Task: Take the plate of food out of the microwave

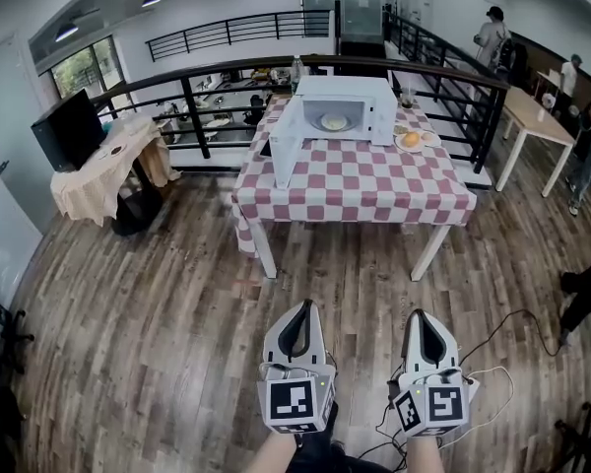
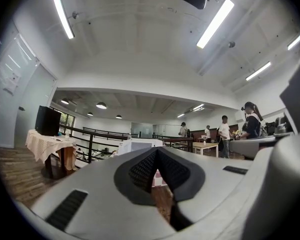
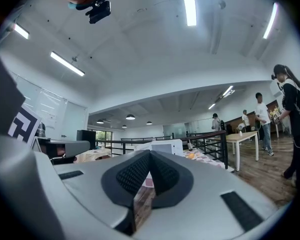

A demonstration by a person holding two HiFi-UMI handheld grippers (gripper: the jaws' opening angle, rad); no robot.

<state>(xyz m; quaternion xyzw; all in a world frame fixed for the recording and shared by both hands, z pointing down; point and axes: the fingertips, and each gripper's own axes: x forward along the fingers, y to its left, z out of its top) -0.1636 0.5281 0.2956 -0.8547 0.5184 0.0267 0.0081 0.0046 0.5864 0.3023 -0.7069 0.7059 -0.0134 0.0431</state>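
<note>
Found left gripper (image 1: 301,313) and right gripper (image 1: 421,319) pressed together on nothing, held low and near over plank floor (image 1: 158,304), well apart from the far checked-cloth table (image 1: 355,193); judged not yet within reach. Located round pale plate of food (image 1: 334,122) inside boxy white microwave (image 1: 350,95) on that table, door (image 1: 286,151) swung open leftward for access.

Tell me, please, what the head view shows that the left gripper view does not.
Only the head view: the plate of food inside the open microwave, and a second plate beside it on the checked table. Only the left gripper view: the long strip lights overhead. Both: the microwave, the black screen, and the left gripper, jaws shut and empty.
</note>
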